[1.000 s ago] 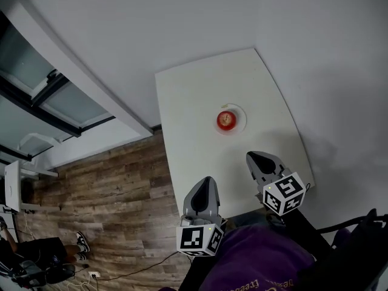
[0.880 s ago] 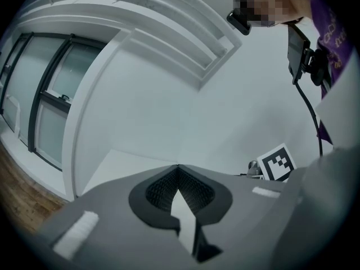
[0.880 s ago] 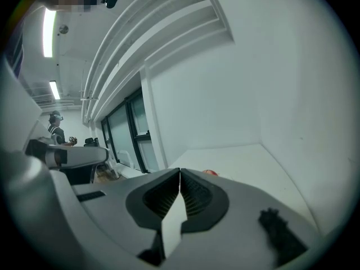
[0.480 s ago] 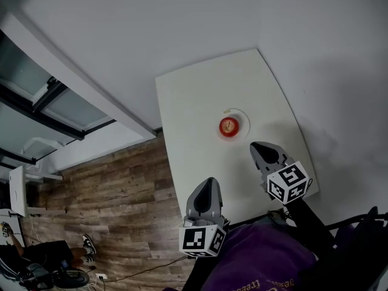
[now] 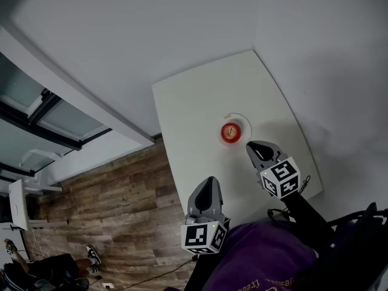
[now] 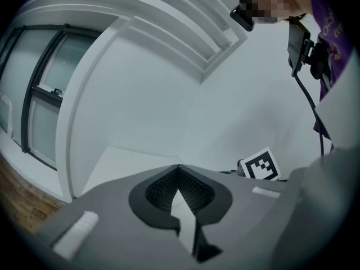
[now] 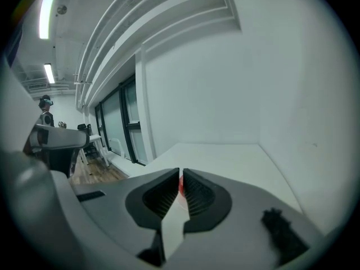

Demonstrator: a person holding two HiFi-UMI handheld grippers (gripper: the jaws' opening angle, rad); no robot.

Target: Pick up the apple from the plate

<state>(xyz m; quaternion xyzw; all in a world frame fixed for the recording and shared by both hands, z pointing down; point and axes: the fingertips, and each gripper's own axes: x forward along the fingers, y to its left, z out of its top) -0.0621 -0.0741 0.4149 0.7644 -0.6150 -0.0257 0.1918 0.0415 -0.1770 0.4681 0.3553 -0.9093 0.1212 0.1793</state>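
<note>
Right tool (image 5: 254, 150) was closed, empty, at frame centre, just beside red round apple (image 5: 229, 131) on small white plate (image 5: 243, 122), mid white tabletop (image 5: 194, 102). Left tool (image 5: 210, 185) was closed, lower. Best approach, judged: open right jaws wide, straddle apple, then squeeze gently.

The apple (image 5: 229, 131) is red, with a small yellowish spot on its top. The plate (image 5: 240, 120) is white, and the table (image 5: 194, 108) is white too. The left gripper (image 5: 210, 180) and the right gripper (image 5: 250, 145) are both grey, with black ribbed pads (image 7: 154, 198) inside. The marker cube (image 5: 203, 238) of each one is white with a pattern of black squares. The floor (image 5: 109, 199) is brown wood with a plank pattern. The wall (image 5: 151, 29) is pale grey. The window frames (image 5: 60, 132) are dark. The person's shirt (image 5: 260, 259) is purple with some light print.
</note>
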